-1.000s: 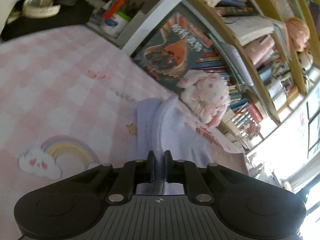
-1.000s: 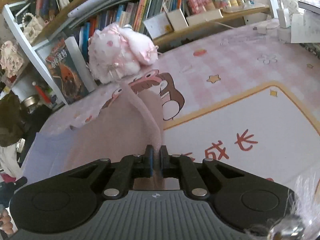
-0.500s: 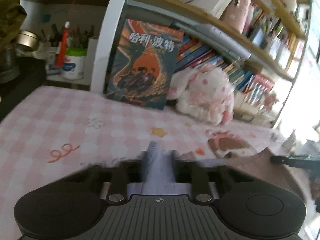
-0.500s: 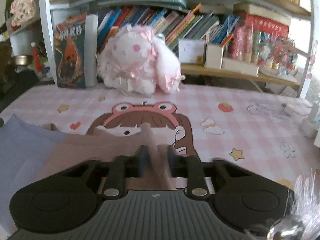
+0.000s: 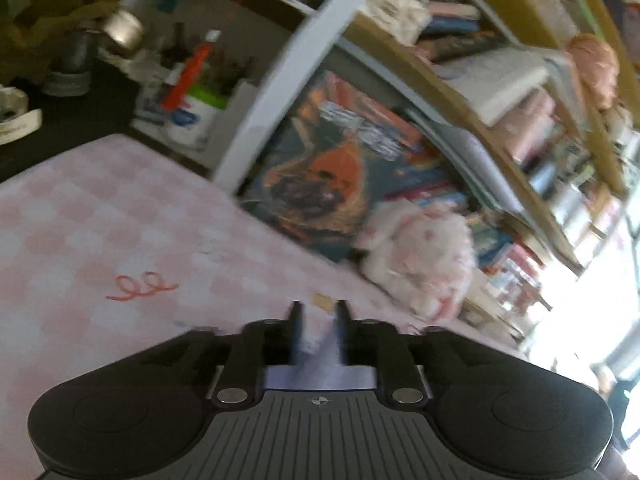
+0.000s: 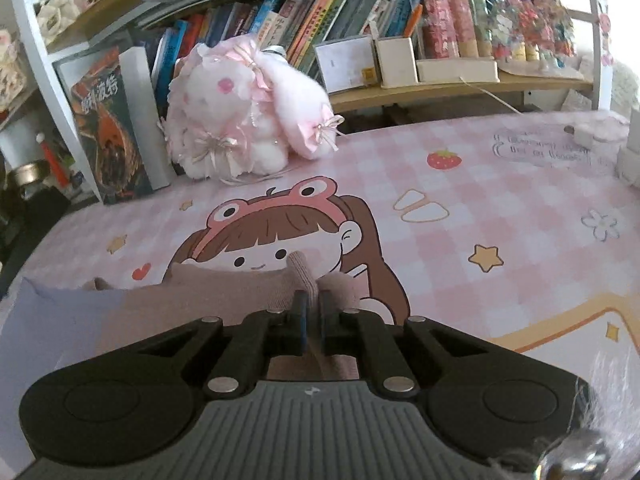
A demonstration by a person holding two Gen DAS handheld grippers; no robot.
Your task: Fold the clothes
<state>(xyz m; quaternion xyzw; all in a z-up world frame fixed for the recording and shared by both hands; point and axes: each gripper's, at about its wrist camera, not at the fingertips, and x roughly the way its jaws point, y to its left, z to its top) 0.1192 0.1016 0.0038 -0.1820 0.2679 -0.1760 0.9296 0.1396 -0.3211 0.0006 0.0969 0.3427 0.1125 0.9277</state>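
The garment is two-toned, lavender point(image 6: 52, 320) on the left and mauve point(image 6: 208, 292) on the right. It lies flat on the pink checked mat point(image 6: 460, 208) in the right wrist view. My right gripper point(image 6: 311, 300) is shut on a raised ridge of the mauve cloth, low over the cartoon girl print. In the blurred left wrist view, my left gripper point(image 5: 319, 310) has its fingers parted. A strip of lavender cloth point(image 5: 316, 346) lies loosely between them near the base. The remainder of the garment is hidden under the gripper bodies.
A pink plush bunny point(image 6: 248, 112) and an upright book with an orange cover point(image 6: 108, 128) stand at the back edge, before crowded bookshelves point(image 6: 360, 20). A cup of pens point(image 5: 188, 108) is at the far left. A white box point(image 6: 630, 152) sits at the right.
Both grippers swung from a tilted pose to level and came down low over the mat, laying the garment flat. The left fingers have spread apart; the right still pinches the mauve cloth.
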